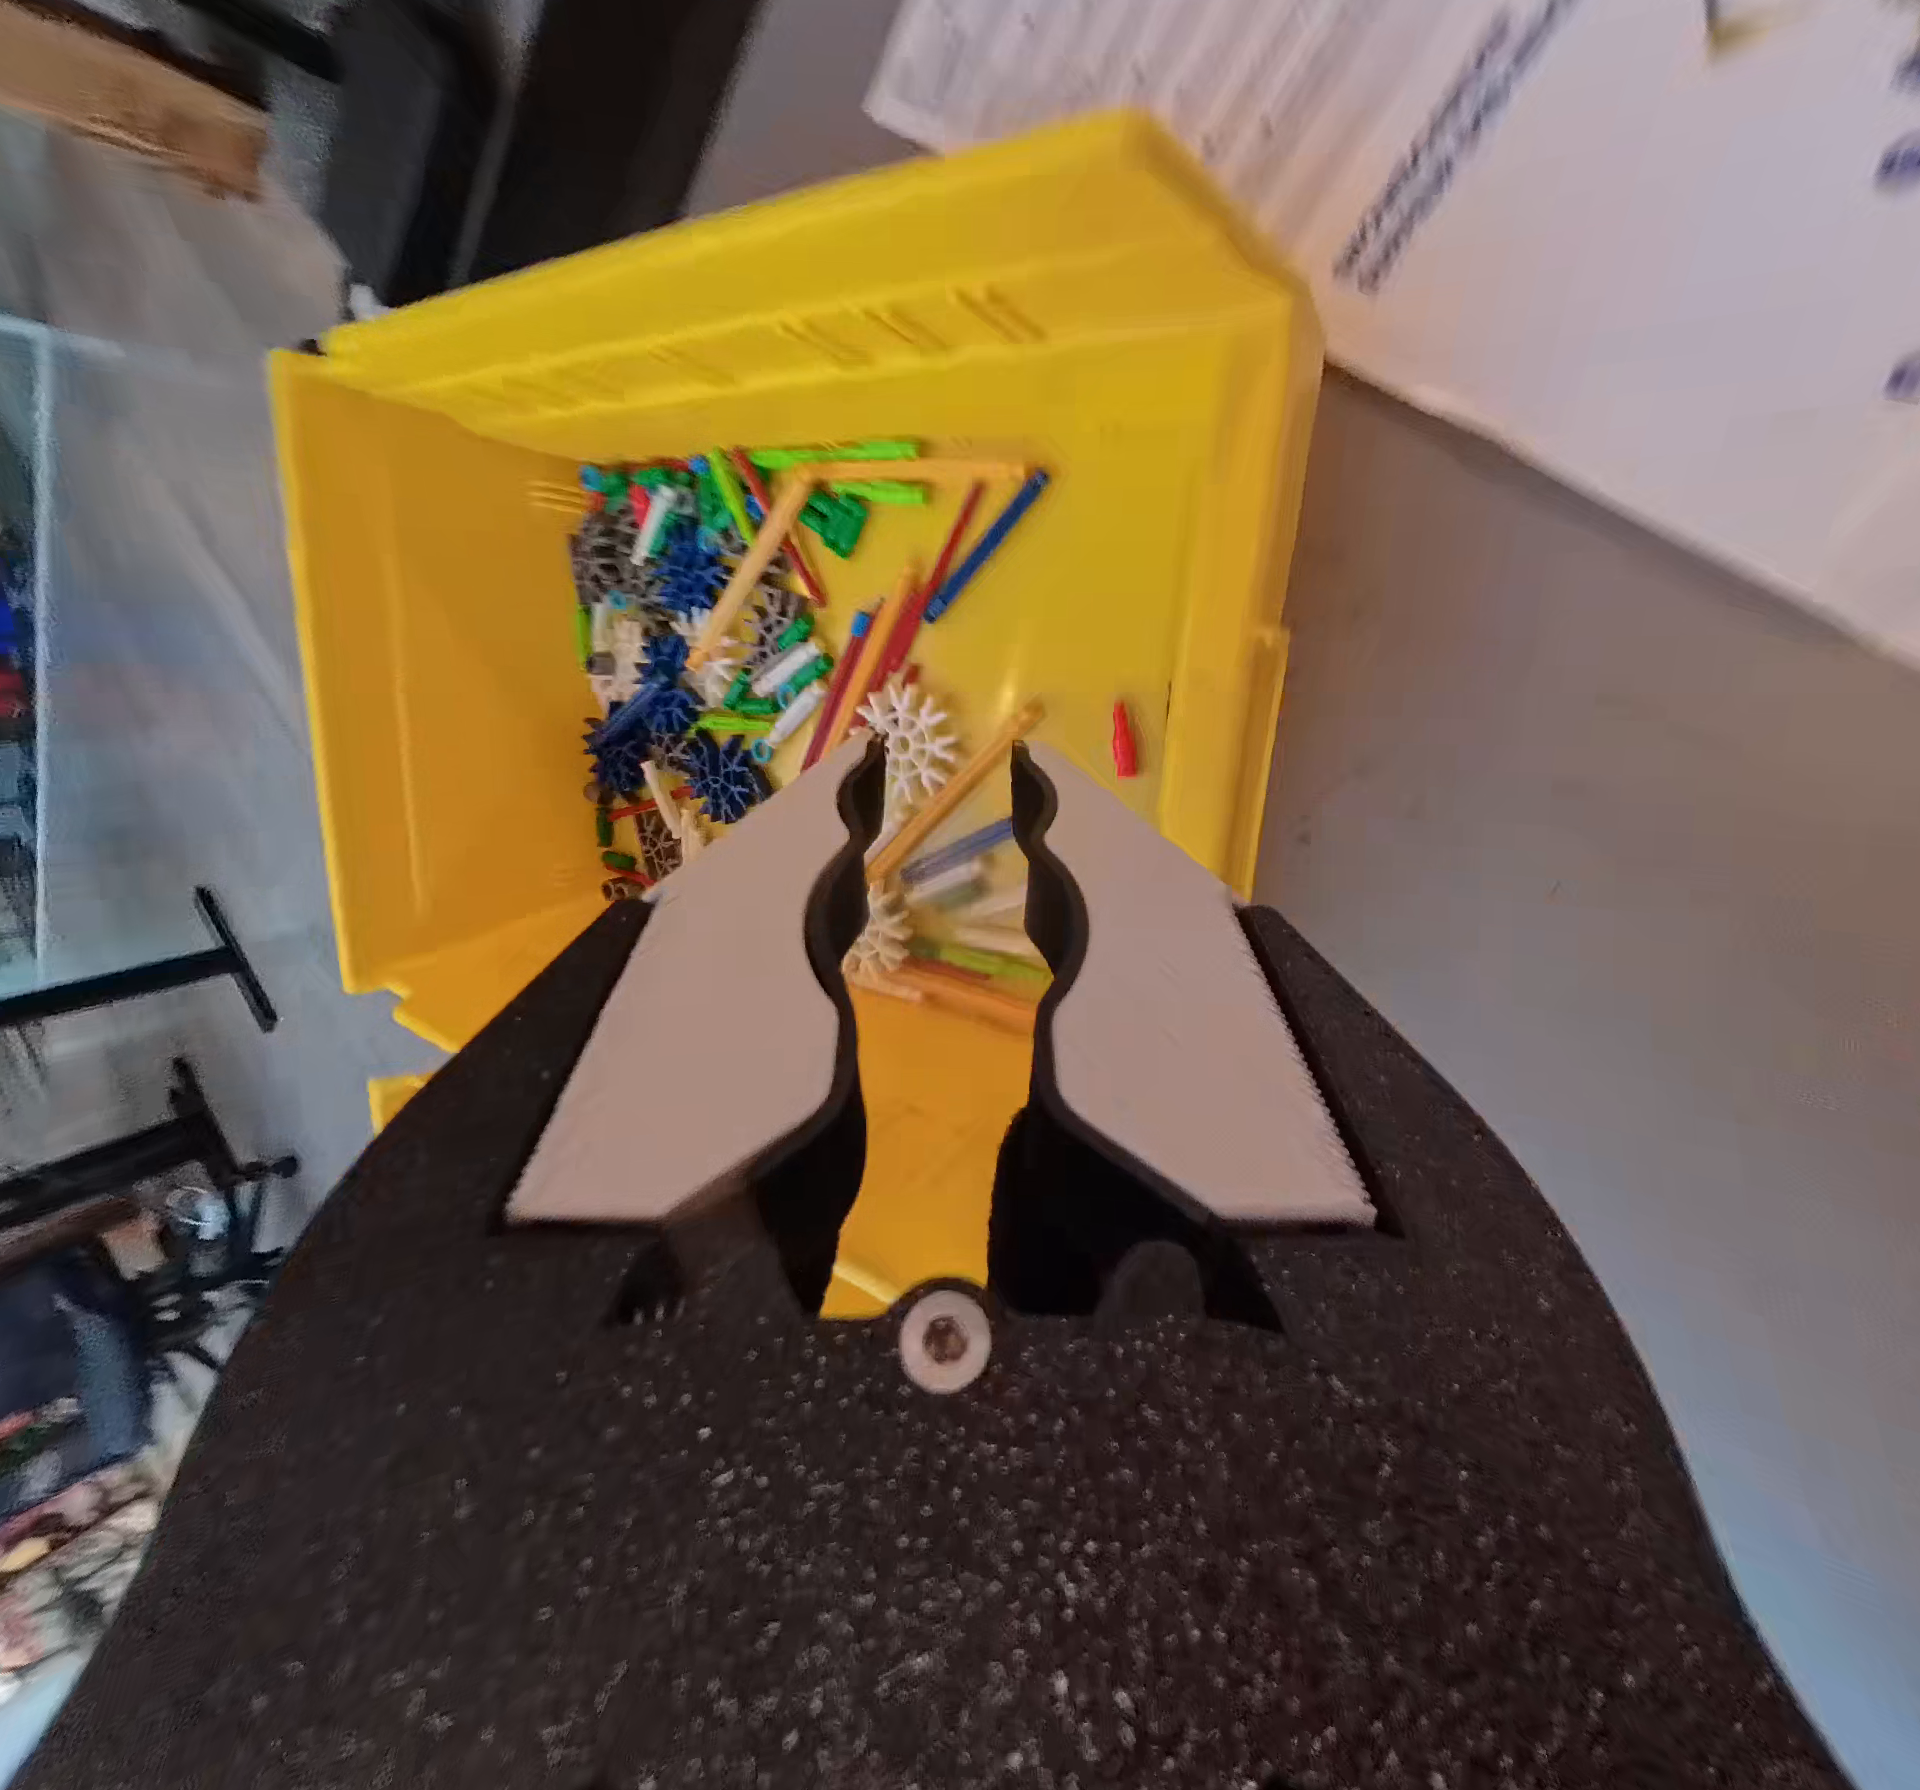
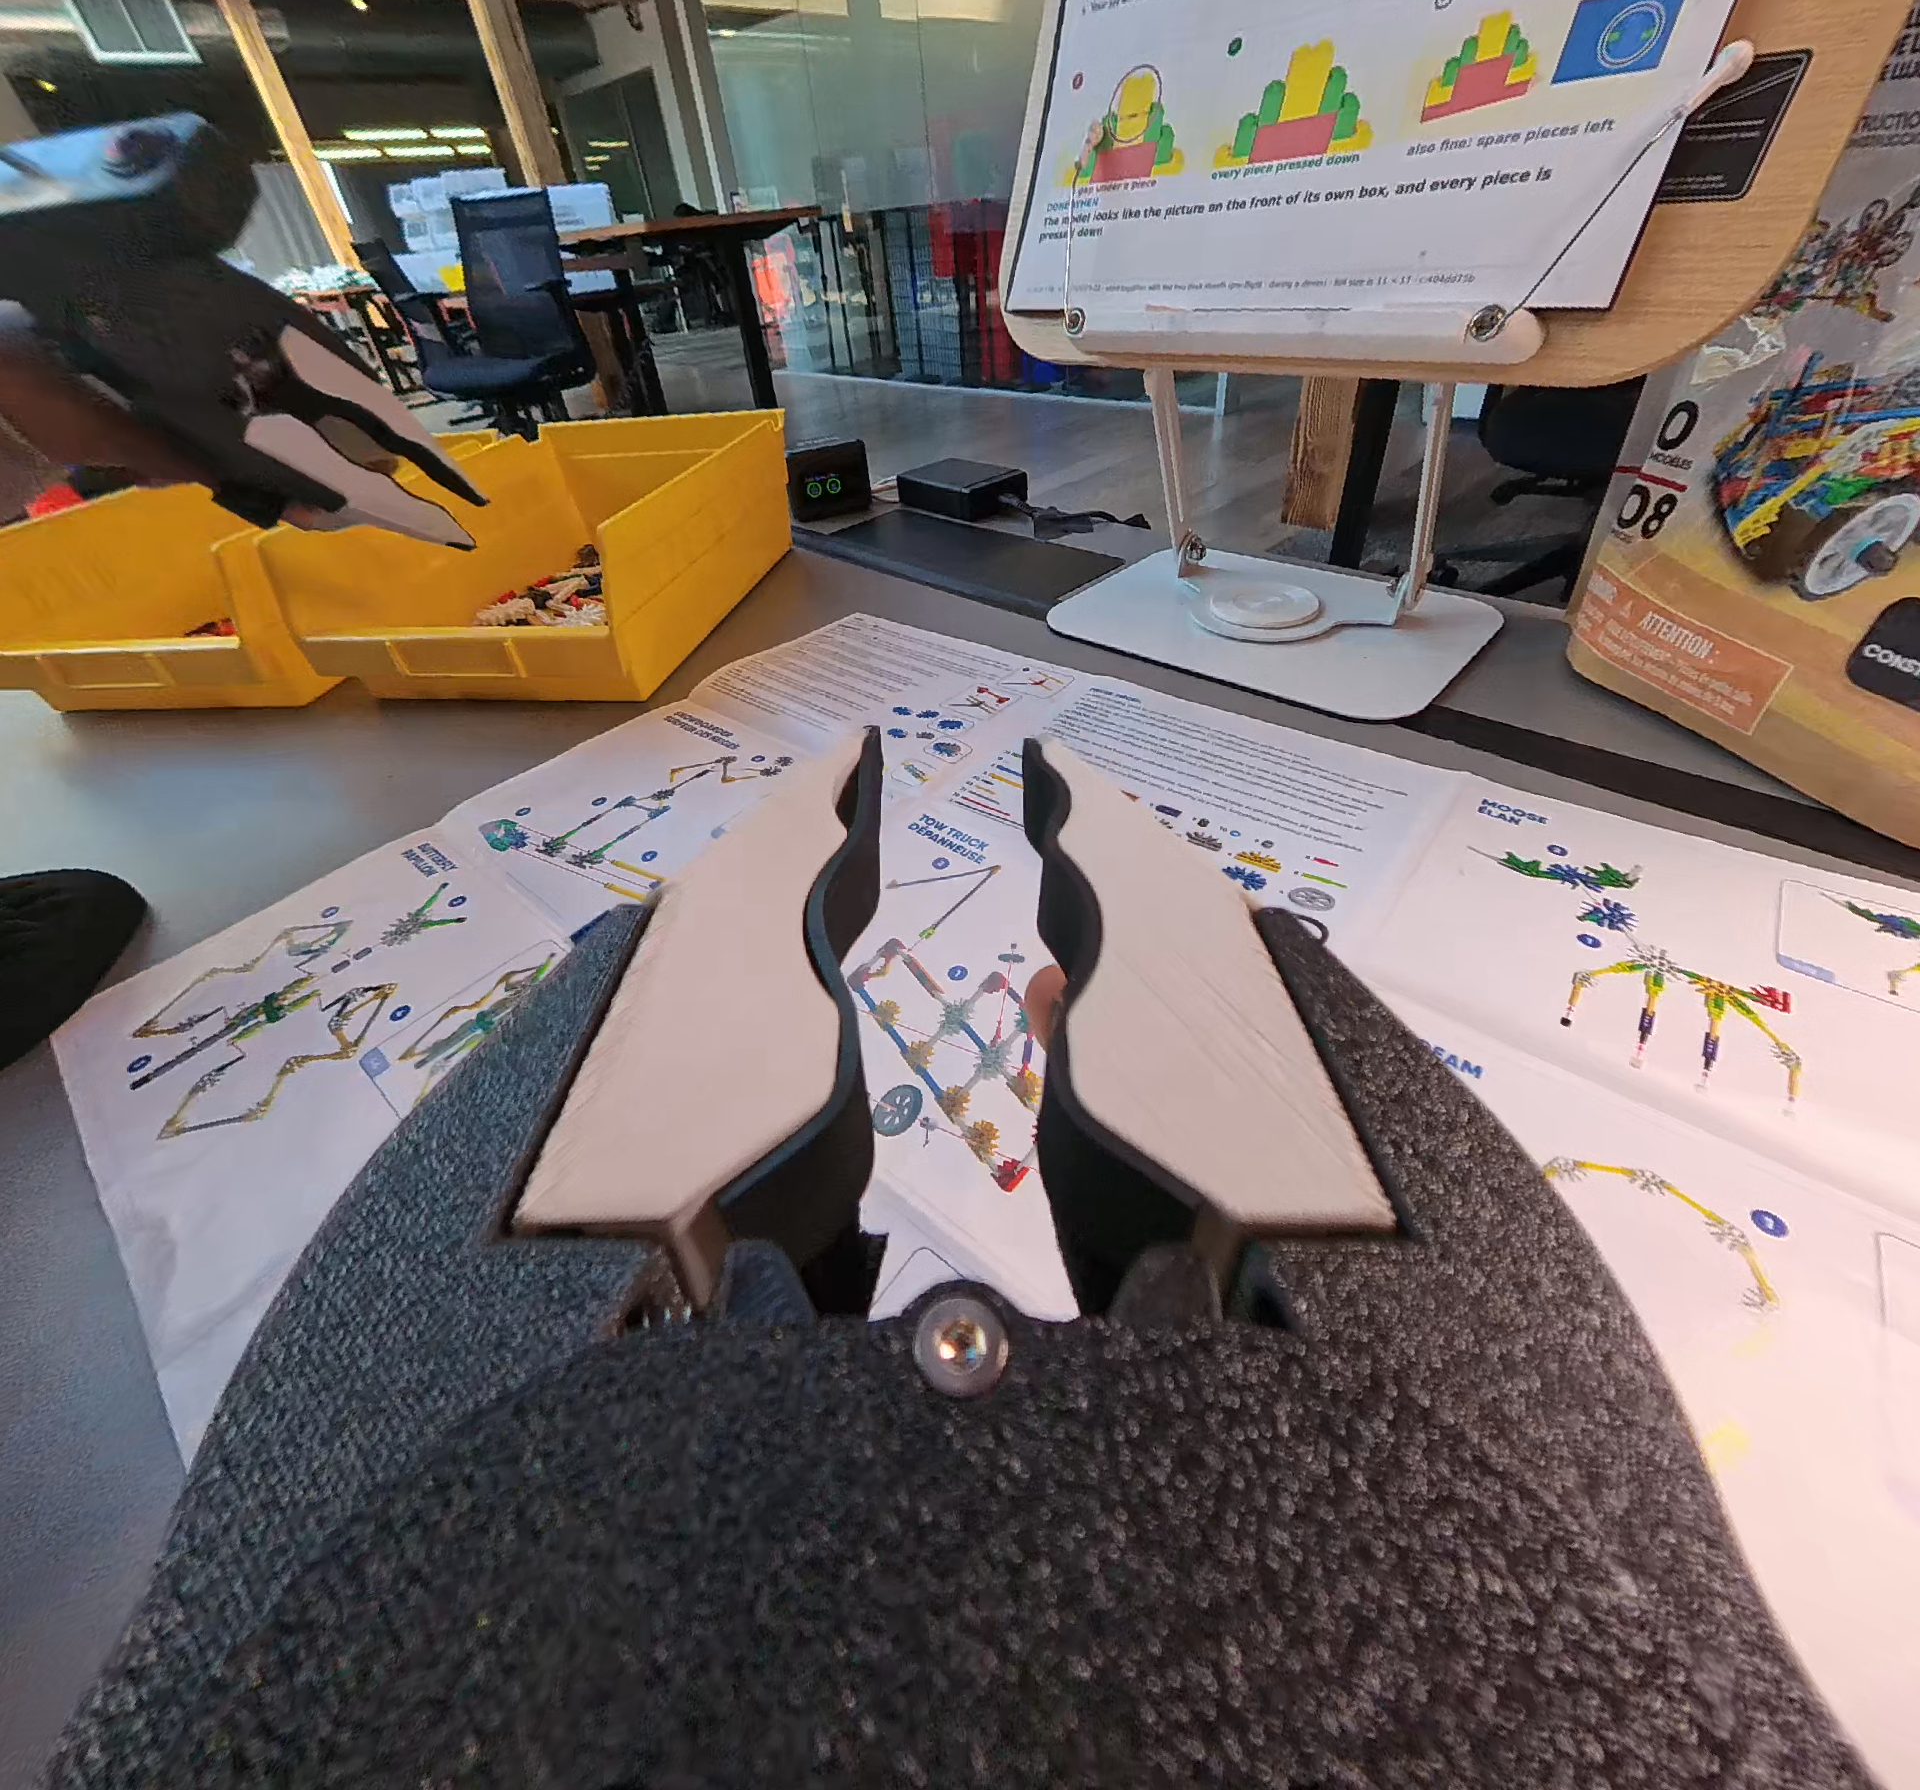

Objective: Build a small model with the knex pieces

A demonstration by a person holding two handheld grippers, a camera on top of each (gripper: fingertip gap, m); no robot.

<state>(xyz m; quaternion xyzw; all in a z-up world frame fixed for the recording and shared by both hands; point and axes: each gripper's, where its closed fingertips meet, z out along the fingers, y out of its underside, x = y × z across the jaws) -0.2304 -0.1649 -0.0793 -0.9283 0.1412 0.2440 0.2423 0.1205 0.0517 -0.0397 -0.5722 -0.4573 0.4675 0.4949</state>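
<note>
A yellow bin point(image 1: 436, 660) holds several loose toy rods and toothed connectors in blue, green, red, white and yellow. My left gripper point(image 1: 945, 753) is open and empty, hovering over the bin just above a white snowflake connector point(image 1: 914, 738) and a yellow rod point(image 1: 951, 795). It also shows in the right wrist view point(image 2: 473, 519), above the nearer yellow bin point(image 2: 665, 587). My right gripper point(image 2: 951, 753) is open and empty, low over an unfolded instruction sheet point(image 2: 1558, 1065) on the grey table.
A second yellow bin point(image 2: 94, 597) stands left of the first. A wooden stand point(image 2: 1299, 618) with a printed page is behind the sheet, with the toy set's box point(image 2: 1766, 545) at far right. A black charger and cable point(image 2: 961, 488) lie by the back edge. My right fingertips sit around 40 cm from my left ones.
</note>
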